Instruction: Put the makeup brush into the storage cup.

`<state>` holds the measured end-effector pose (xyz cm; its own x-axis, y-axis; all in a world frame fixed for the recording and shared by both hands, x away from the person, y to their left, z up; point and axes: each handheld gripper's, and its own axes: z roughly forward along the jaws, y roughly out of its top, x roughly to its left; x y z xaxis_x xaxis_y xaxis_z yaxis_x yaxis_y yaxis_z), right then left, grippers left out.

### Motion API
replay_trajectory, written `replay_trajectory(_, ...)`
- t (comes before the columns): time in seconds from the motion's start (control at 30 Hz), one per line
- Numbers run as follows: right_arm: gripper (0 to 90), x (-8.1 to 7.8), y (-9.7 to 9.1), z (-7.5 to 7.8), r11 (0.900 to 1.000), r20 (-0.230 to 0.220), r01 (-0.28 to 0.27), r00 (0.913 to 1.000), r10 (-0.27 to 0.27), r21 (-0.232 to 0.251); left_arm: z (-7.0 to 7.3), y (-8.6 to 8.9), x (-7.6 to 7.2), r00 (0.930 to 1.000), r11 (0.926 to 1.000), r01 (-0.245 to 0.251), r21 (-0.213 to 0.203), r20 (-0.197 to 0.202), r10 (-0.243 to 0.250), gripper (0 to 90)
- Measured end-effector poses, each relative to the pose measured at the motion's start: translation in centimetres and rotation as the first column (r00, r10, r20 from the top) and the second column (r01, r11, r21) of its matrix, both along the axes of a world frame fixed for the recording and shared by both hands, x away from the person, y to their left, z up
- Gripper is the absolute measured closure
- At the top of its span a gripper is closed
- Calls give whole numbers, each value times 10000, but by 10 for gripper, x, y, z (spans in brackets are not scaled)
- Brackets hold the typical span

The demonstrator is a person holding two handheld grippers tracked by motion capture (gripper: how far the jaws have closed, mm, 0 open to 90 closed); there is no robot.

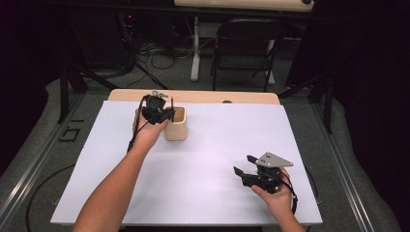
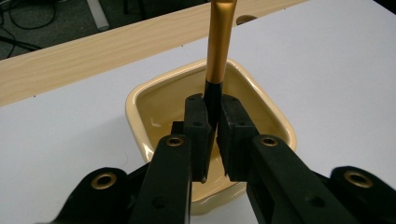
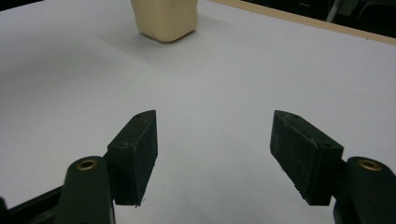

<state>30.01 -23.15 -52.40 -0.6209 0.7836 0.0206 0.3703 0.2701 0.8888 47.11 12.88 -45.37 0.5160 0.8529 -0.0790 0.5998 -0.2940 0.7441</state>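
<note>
A thin stick, gold on its upper part and black lower down, is gripped by the left gripper; its fingers are pressed together on the black section, nearly closed; the stick is held roughly upright, lower end pointed down into a cream cup w/ a glossy yellow inside; whether the tip touches the bottom cannot be told.

In the high view the left gripper is seen over the cup, near the far-left part of the white counter; the stick is seen there as a short dark line above the rim; the gripper is carried by the left hand, forearm coming in from the bottom edge.

The right gripper is held low over the counter near the front-right, well apart from the cup; a grey three-cornered plate is seen on top of it; it is carried by the right hand.

In the right gripper view its fingers are spread wide w/ nothing between them, only bare counter; the cup is seen far ahead, at the top edge.

Beyond the counter a wooden strip and a dark folding chair are seen, w/ cables on the floor.
</note>
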Motion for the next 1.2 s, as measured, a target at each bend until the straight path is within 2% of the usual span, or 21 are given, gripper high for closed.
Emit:
replay_trajectory(0.07, 320, 0, 0, 0, 10000, 9, 5, 10000, -5, 5, 0, 1, -1, 10000, 10000, -8, -76, 72, 9, 770)
replay_trajectory(0.13, 320, 0, 0, 0, 10000, 20, -4, 10000, 4, -12, 0, 3, -3, 9996, 9999, 14, -148, 279, -10, 671)
replay_trajectory(0.23, 320, 0, 0, 0, 10000, 5, 17, 10000, -17, -3, 1, 7, -6, 9991, 10000, 34, -35, 422, -33, 591)
replay_trajectory(0.3, 320, 0, 0, 0, 10000, 6, 38, 10000, -38, -22, 2, 9, -8, 9976, 10000, 7, -19, 691, -5, 487)
replay_trajectory(0.43, 320, 0, 0, 0, 10000, 7, 47, 10000, -47, 4, 4, 16, -13, 9944, 9993, 53, -376, 1058, -13, 342)
replay_trajectory(0.6, 320, 0, 0, 0, 10000, 26, 41, 10000, -41, -14, 4, 23, -17, 9941, 9989, 261, -401, 1058, -217, 306)
replay_trajectory(0.67, 320, 0, 0, 0, 10000, 10, 52, 10000, -52, -46, 4, 26, -19, 9944, 9981, 268, -560, 1032, -209, 302)
replay_trajectory(0.87, 319, 0, 0, 0, 10000, 15, 56, 10000, -56, -60, 3, 32, -23, 9935, 9980, 251, -577, 1122, -185, 301)
replay_trajectory(0.97, 319, 0, 0, 0, 10000, -1, 62, 10000, -62, -73, 4, 34, -27, 9927, 9969, 322, -713, 1185, -236, 302)
replay_trajectory(1.07, 319, 0, 0, 0, 10000, 21, 53, 10000, -52, -75, 6, 35, -35, 9876, 9971, 477, -597, 1520, -382, 304)
replay_trajectory(1.2, 319, 0, -2, 1, 10000, 18, 90, 10000, -90, -43, 10, 40, -46, 9838, 9970, 617, -459, 1713, -530, 305)
